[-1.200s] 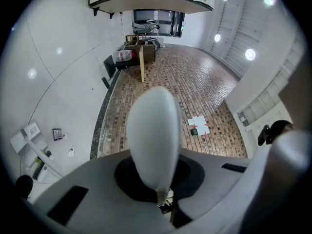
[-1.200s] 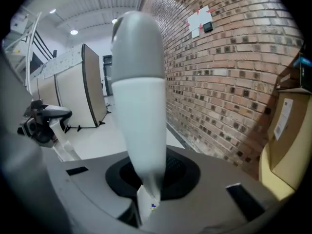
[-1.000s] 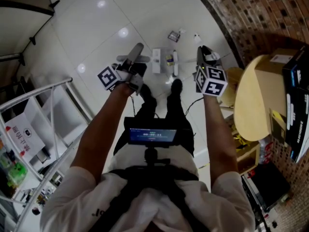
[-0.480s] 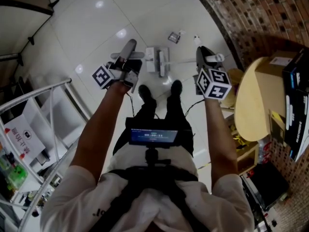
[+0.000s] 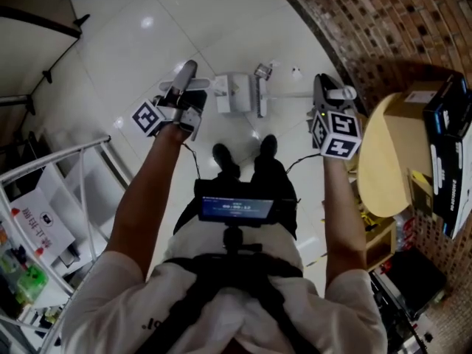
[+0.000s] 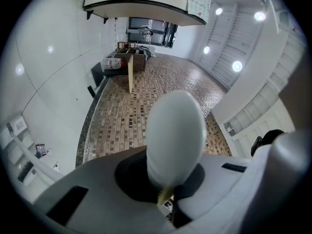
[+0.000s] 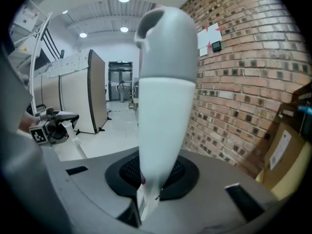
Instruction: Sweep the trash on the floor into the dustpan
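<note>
White dustpan (image 5: 234, 94) on glossy floor (image 5: 140, 50)

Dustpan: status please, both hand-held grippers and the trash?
Left hand-held gripper shut on dustpan handle. Right hand-held gripper shut on broom handle. Trash on floor, just past broom. No obstacle seen between.

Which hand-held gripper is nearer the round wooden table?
Right. The right hand-held gripper is just beside the table's edge; the left hand-held gripper is well away, beyond both shoes.

White short-sleeved shirt (image 5: 103, 301), black chest harness (image 5: 193, 290), black trousers (image 5: 271, 179), black shoes (image 5: 220, 153)
</note>
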A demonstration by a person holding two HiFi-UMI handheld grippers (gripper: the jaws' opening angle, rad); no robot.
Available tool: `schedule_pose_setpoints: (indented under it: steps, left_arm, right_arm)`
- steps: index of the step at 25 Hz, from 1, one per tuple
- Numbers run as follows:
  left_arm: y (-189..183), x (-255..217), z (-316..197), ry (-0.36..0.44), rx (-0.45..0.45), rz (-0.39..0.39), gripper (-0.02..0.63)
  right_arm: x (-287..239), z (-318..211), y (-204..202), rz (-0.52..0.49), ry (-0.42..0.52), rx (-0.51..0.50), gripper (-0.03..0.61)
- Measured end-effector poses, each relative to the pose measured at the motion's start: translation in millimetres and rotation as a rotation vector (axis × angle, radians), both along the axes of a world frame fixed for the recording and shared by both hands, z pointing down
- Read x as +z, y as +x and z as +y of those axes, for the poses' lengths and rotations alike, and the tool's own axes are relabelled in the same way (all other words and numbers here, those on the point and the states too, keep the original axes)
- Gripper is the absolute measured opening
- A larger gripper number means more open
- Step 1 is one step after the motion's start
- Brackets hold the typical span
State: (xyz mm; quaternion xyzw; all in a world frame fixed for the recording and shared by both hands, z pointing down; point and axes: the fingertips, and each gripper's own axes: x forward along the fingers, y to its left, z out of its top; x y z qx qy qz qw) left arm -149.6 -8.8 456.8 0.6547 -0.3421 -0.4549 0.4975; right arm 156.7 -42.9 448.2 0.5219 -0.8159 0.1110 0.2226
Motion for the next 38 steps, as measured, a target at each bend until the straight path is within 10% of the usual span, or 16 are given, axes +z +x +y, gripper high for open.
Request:
schedule_pose_setpoints:
  steps: [20, 38]
  left_arm:
    - [15, 17, -148, -0.048, 0.069, -0.085, 0.001]
    - [-6, 28, -236, -0.074, 0.261, -0.058, 0.001]
  right_arm:
    - [77, -110, 123, 0.212, -0.122, 0.160, 0.032]
    - [90, -173, -31, 0.041, -0.152, 0.192, 0.034]
